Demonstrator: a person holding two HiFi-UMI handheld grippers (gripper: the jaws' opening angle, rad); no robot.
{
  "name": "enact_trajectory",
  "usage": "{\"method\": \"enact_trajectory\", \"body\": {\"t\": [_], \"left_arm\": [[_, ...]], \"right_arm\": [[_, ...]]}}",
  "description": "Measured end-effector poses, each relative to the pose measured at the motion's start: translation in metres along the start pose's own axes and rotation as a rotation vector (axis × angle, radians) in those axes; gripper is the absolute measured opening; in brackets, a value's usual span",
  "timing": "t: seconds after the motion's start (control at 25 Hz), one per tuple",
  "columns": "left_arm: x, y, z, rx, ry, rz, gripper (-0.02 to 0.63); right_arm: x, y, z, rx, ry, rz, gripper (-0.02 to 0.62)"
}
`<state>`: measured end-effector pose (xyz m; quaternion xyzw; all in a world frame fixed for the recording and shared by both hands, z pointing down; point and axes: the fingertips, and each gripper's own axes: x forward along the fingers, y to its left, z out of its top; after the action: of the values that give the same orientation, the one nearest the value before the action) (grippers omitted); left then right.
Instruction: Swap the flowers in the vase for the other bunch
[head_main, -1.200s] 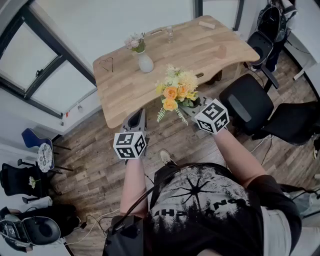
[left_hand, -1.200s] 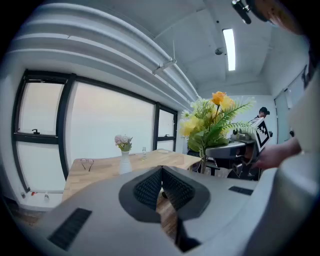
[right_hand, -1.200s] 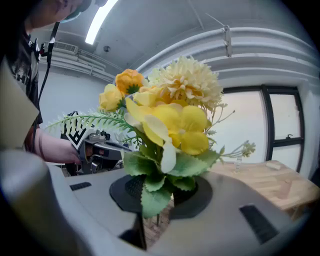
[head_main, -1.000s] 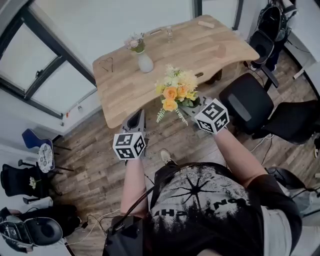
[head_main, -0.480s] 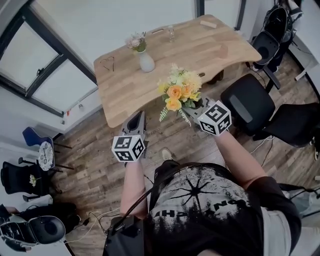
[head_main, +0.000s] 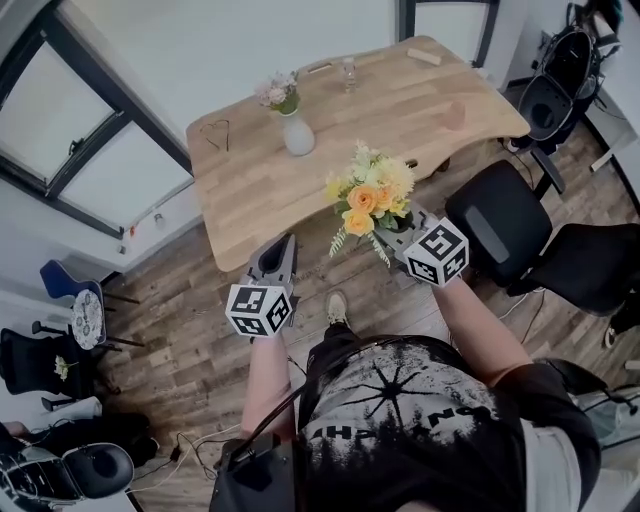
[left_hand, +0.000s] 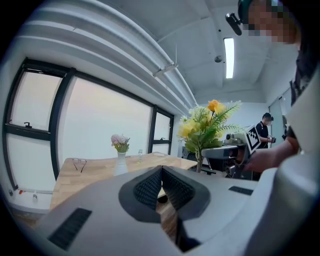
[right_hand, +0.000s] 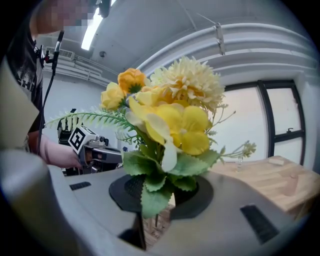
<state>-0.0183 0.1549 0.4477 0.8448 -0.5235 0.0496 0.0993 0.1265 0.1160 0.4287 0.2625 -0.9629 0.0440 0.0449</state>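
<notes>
A white vase (head_main: 298, 136) with small pink flowers (head_main: 278, 94) stands on the wooden table (head_main: 400, 100), toward its left end; the left gripper view shows the vase (left_hand: 120, 162) far ahead. My right gripper (head_main: 392, 232) is shut on the stems of a yellow and orange bunch (head_main: 369, 192), held upright off the table's near edge. In the right gripper view the yellow bunch (right_hand: 167, 117) fills the middle and its leaves hide the pads. My left gripper (head_main: 278, 258) is shut and empty, its tip at the table's near edge, left of the bunch.
Glasses (head_main: 214, 129) lie at the table's left end, a small clear bottle (head_main: 349, 72) and a wooden block (head_main: 425, 56) at the far side. Black office chairs (head_main: 502, 218) stand to the right of the table. Windows line the left wall.
Both grippers and the yellow bunch have shifted slightly right and down in the head view; the grips are unchanged.
</notes>
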Motion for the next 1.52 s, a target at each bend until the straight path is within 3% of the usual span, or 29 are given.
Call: {"method": "enact_trajectory", "body": {"t": [0.32,0.6,1.0,1.52], "left_arm": [[0.031,0.036,0.012,0.085,0.015,-0.050,0.015],[0.055,0.093,0.028,0.014,0.003,-0.079,0.015],[0.095,0.156,0.035,0.021,0.005,-0.122,0.015],[0.148,0.206,0.043,0.015,0.018,-0.171,0.015]], "right_arm": [[0.046,-0.028,0.013,0.000,-0.022,-0.034,0.089],[0.093,-0.044,0.018,0.008,-0.028,-0.057,0.089],[0.144,-0.079,0.017,0.038,-0.029,-0.123,0.089],[0.192,-0.115,0.022,0.034,-0.028,-0.169,0.089]]}}
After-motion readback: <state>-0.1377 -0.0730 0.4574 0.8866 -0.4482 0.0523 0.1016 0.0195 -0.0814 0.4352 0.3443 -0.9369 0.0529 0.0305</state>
